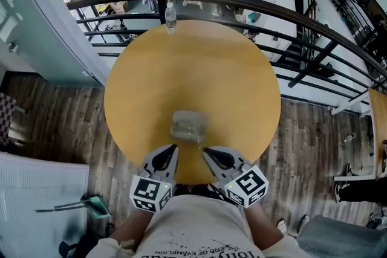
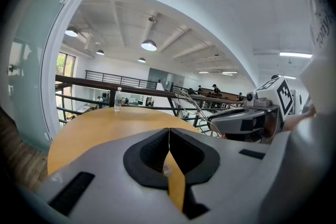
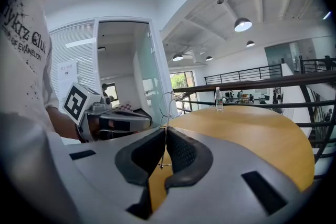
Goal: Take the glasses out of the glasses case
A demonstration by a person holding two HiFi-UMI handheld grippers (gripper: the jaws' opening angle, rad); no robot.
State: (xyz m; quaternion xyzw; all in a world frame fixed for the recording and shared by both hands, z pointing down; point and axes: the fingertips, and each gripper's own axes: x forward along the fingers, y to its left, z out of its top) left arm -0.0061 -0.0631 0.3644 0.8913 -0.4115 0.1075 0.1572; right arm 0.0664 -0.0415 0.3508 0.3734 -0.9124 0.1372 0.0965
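R gripper [image 3: 166, 131] is clamping shut on the thin wire of the glasses [image 3: 167, 113], frame sticking up past the jaws. L gripper [image 2: 169, 134] is holding its jaws pressed together w/ a small pale bit at the seam, can't tell what. Both are hovering at the near edge of the round surface [image 1: 199, 69], tips just beside the case [image 1: 189, 122]. Bottle [image 1: 171, 16] is standing at the far edge.

Round table [image 1: 199, 69] with bottle [image 1: 170, 16], glasses case [image 1: 189, 125]
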